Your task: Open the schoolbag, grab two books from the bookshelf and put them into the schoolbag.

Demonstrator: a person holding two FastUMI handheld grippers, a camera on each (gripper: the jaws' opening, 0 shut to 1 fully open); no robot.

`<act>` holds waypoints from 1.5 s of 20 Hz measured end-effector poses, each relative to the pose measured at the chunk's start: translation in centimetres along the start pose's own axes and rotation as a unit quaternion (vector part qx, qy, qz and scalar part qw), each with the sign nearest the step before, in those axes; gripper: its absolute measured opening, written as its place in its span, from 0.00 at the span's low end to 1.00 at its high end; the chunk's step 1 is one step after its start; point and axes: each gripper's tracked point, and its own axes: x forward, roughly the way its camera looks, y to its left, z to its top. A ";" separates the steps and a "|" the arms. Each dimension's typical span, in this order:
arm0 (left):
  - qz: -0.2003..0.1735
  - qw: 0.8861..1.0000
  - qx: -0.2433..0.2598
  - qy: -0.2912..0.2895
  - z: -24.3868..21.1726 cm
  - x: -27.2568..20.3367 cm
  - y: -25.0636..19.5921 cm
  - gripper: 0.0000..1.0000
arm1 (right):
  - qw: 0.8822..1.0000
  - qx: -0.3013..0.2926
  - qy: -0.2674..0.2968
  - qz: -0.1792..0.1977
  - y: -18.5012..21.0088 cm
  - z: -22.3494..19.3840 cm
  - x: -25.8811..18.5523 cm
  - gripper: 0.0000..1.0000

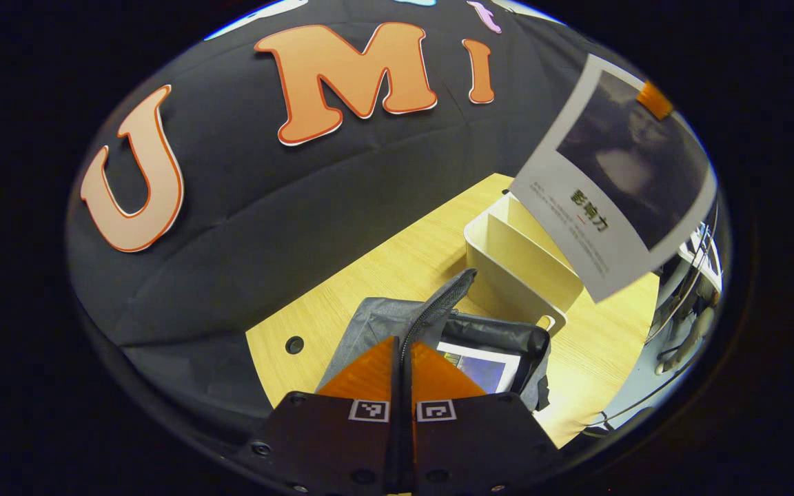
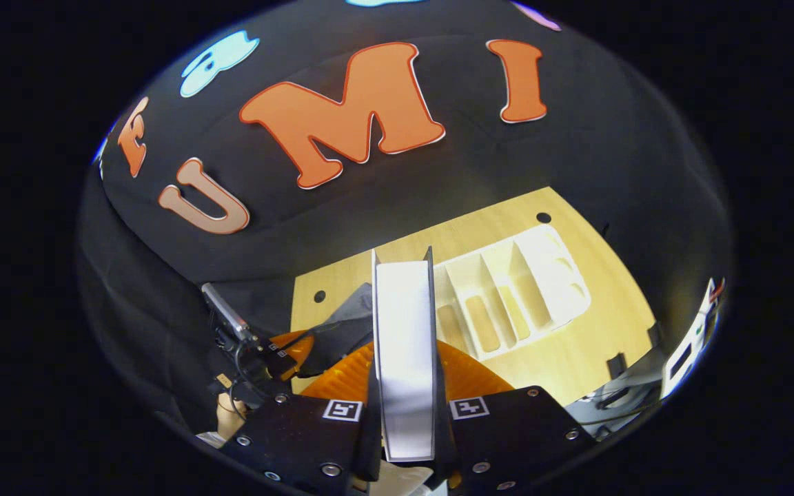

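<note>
Schoolbag [image 1: 369, 324] flap pinched by left gripper [image 1: 402, 355]; right gripper [image 2: 405, 375] clamps book [image 2: 404, 344] near bookshelf [image 2: 514, 289].

The schoolbag [image 1: 438, 337] mouth is held open at lower centre of the left gripper view, though part of it is taken up by a book [image 1: 480, 368] already inside. Just beyond, the way is blocked by the bookshelf [image 1: 517, 265]. Bare table [image 1: 369, 275] is left at centre.
</note>
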 end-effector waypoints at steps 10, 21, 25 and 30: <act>0.008 1.000 0.010 0.007 0.2 -0.3 -1.2 0.01 | 0.963 0.232 -0.015 0.139 -1.3 -10.9 5.1 0.31; 0.021 0.999 0.027 0.004 1.4 -0.3 -1.0 0.01 | 0.906 0.378 -0.005 0.191 0.5 -16.6 17.4 0.31; 0.018 1.000 0.017 0.005 1.8 -0.6 -1.2 0.01 | 0.899 0.403 -0.007 0.173 0.5 -17.2 21.7 0.31; 0.017 0.999 0.038 0.001 2.7 -0.8 -1.6 0.00 | 0.894 0.415 -0.029 0.165 1.7 -15.8 25.1 0.31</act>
